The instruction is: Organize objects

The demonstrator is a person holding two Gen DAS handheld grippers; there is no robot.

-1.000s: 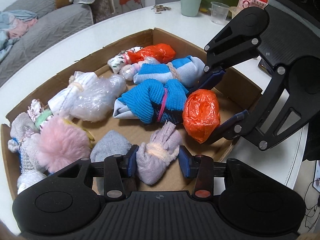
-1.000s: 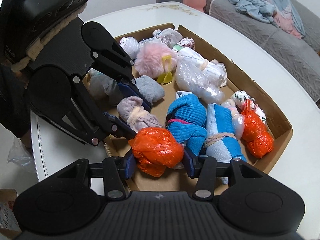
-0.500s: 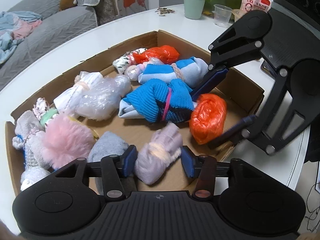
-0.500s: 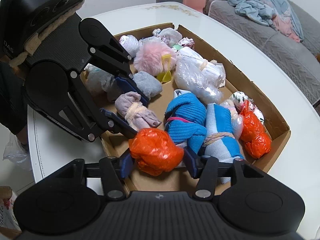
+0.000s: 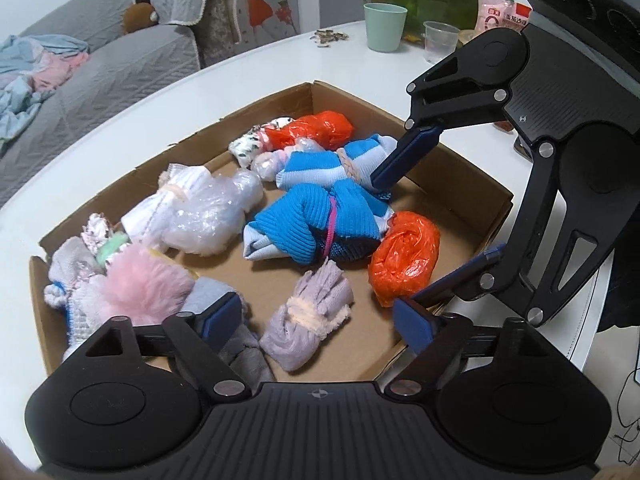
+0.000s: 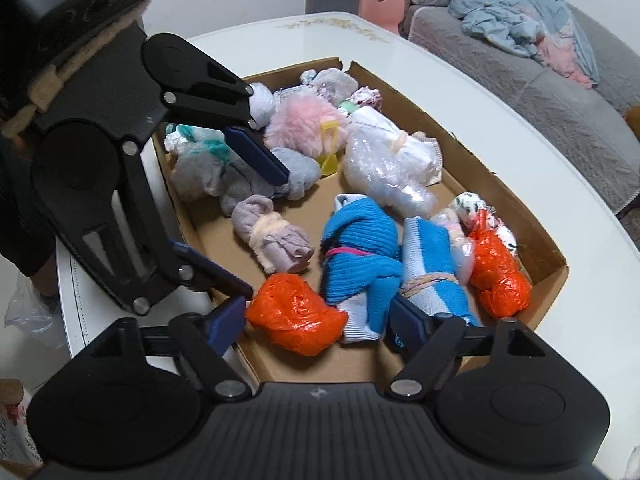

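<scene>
The lilac sock bundle (image 5: 308, 316) and orange bag bundle (image 6: 296, 318) now lie released in the cardboard box (image 5: 460, 178), both placed, as the left claw (image 5: 318, 318) and right claw (image 6: 316, 322) spread open.

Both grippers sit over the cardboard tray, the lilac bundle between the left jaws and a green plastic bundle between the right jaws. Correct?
Not quite: the plastic bundle between the right gripper jaws is orange, per the right wrist view. The lilac bundle does lie between the opening left gripper jaws, over the cardboard tray.
</scene>
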